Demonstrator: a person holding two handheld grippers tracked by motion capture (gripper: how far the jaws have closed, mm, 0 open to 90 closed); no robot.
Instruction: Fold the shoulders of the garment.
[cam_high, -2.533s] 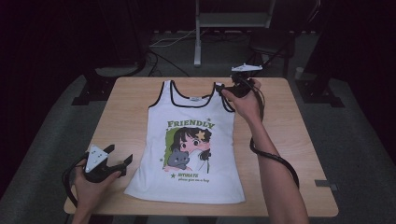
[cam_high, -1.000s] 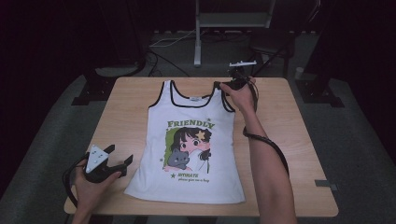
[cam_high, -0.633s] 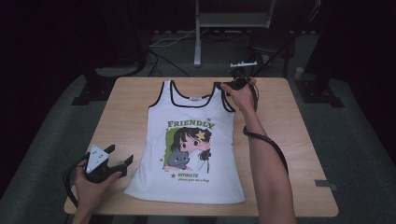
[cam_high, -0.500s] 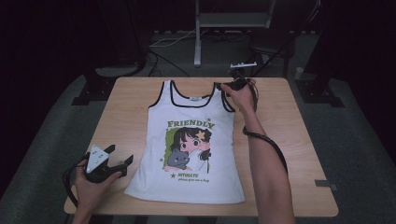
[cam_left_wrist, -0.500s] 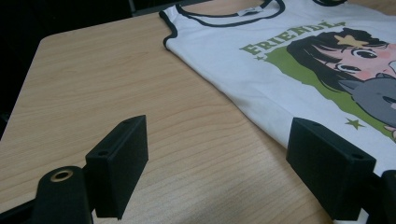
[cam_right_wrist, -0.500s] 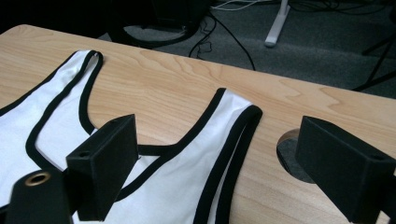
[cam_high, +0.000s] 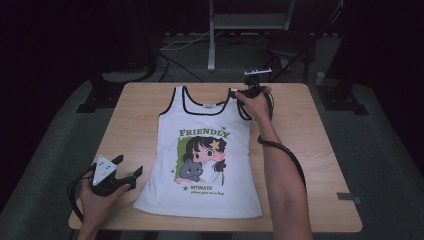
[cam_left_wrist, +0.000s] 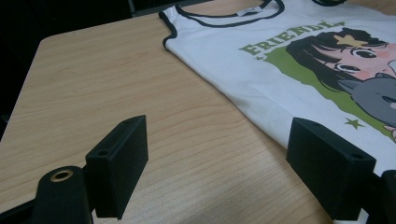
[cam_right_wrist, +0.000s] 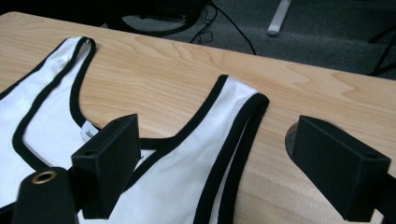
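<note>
White sleeveless tank top with black trim and a green "FRIENDLY" cartoon print (cam_high: 202, 155) lay flat on the light wooden table (cam_high: 145, 125), neckline toward the far edge, hem toward the person.

Right gripper (cam_high: 241, 95) hovered at the top's far right shoulder strap (cam_right_wrist: 233, 126), held in the right hand (cam_high: 256, 104). Jaws spread wide, gripping nothing. In the right gripper view, strap lay between the 2 black jaws, nearer the left one, with bare wood under the other; contact with the cloth could not be told. Also visible there: small neck label (cam_right_wrist: 86, 131) inside the collar, too small to make out from above.

Left gripper (cam_high: 131, 176) rested at the near left corner of the table, in the left hand (cam_high: 100, 192), just beside the top's lower left hem. Jaws also wide apart, holding nothing. In the left gripper view (cam_left_wrist: 219, 158), 1 jaw sat over bare wood, the other over the shirt's edge (cam_left_wrist: 280, 93).
</note>
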